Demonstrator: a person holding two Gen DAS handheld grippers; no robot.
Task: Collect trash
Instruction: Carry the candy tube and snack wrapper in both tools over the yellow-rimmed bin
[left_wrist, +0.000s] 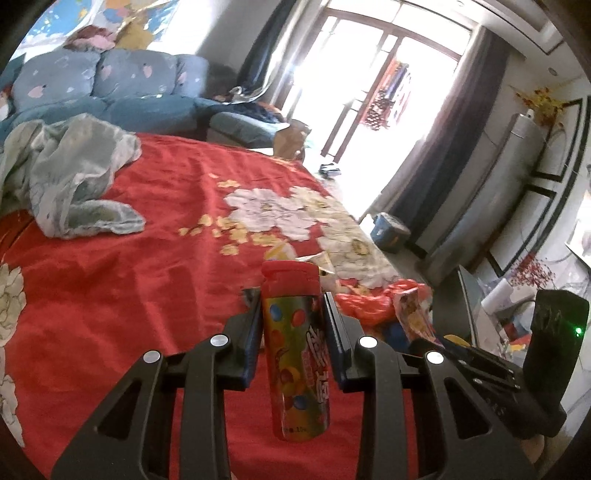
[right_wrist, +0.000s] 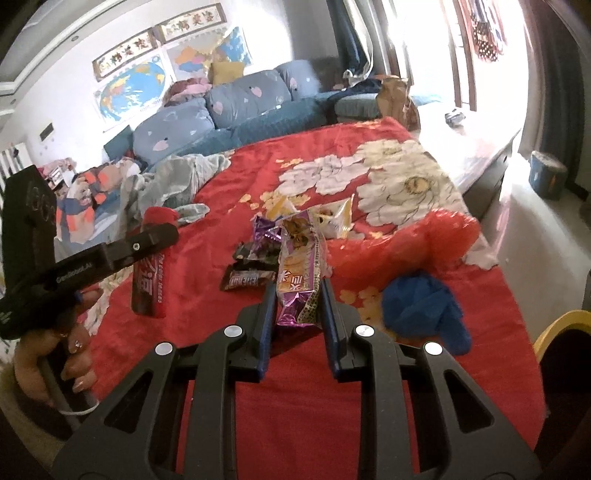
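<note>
My left gripper (left_wrist: 291, 306) is shut on a candy tube (left_wrist: 295, 347) with a red cap and holds it upright above the red bedspread (left_wrist: 147, 280); the tube also shows in the right wrist view (right_wrist: 151, 266). My right gripper (right_wrist: 297, 295) is shut on a purple snack wrapper (right_wrist: 299, 273) that lies lengthwise between its fingers. Ahead of it lie a dark chocolate wrapper (right_wrist: 247, 278), a crumpled purple wrapper (right_wrist: 267, 240) and a pale yellow packet (right_wrist: 334, 218). A red plastic bag (right_wrist: 417, 240) lies open to the right.
A blue cloth (right_wrist: 421, 306) lies on the bedspread by the red bag. A grey-green garment (left_wrist: 70, 173) is bunched at the far left. A blue sofa (right_wrist: 240, 107) runs behind the bed. A dark bin (right_wrist: 546, 175) stands on the floor by the window.
</note>
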